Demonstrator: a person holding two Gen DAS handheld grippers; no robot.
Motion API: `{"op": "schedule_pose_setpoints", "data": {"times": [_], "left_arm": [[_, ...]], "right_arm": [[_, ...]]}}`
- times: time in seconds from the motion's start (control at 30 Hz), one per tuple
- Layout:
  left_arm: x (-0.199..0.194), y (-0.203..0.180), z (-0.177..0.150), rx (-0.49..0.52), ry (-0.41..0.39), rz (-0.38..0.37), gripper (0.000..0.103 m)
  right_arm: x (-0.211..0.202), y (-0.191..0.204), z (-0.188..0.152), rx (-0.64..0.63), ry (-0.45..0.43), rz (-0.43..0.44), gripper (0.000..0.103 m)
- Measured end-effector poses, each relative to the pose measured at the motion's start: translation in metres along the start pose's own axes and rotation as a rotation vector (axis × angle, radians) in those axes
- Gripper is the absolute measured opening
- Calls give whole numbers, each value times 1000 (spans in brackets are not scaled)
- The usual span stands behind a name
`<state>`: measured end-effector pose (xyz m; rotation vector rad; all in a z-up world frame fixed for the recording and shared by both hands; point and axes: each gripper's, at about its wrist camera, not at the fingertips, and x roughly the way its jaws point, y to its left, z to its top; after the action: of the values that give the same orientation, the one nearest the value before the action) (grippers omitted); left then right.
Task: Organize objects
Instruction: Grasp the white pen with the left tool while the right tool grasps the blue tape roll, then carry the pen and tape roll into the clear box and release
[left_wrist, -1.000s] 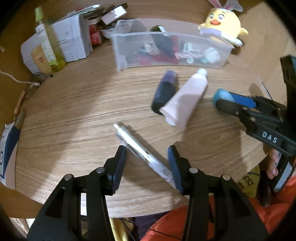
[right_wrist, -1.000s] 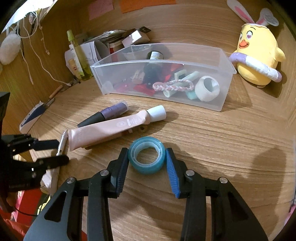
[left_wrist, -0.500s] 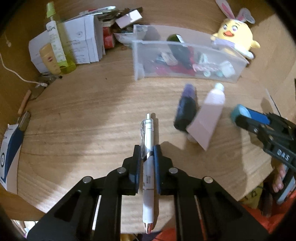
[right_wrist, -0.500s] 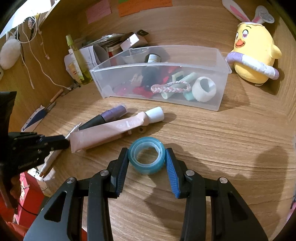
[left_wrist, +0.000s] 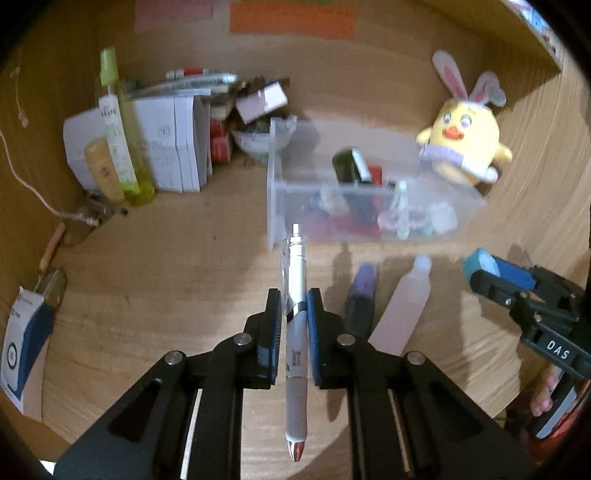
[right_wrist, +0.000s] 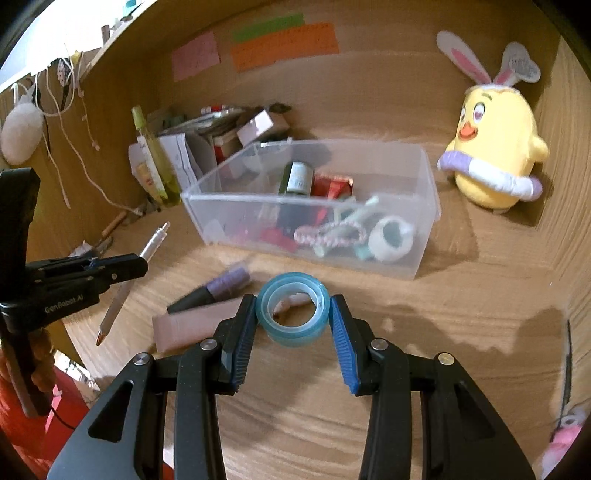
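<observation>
Plainly both loads are light and stiff: the left gripper (left_wrist: 291, 314) has its jaws clenched on the pen (left_wrist: 295, 325) at mid-barrel (smooth, may pivot), the right gripper (right_wrist: 293, 314) squeezes the tape roll (right_wrist: 291, 308) across its rim, both lifted off the desk (right_wrist: 461, 332) near the clear bin (right_wrist: 421, 236).

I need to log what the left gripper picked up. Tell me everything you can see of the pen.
The pen is a slim click pen with a silvery upper barrel, a clear clip, a grey rubbery grip section and a coppery tip. It is clamped about mid-length between the blue pads of the left gripper, lifted clear of the wooden table. Its push-button end points away toward the clear plastic bin, its tip back toward the person. Only the pads touch it.
</observation>
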<state>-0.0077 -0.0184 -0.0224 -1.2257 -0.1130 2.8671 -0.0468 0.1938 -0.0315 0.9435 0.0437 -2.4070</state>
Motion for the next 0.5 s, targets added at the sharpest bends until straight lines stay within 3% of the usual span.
{"op": "schedule_pose_setpoints", "data": {"times": [0.17,0.5], "left_arm": [[-13,-3,18,0,-83,-1,13],[-20,-6,50,-15,-167,-52,13]], "right_arm": [[-6,-4,15,-5,-37,-13,37],[-13,-15,45,3,-102,-41,37]]}}
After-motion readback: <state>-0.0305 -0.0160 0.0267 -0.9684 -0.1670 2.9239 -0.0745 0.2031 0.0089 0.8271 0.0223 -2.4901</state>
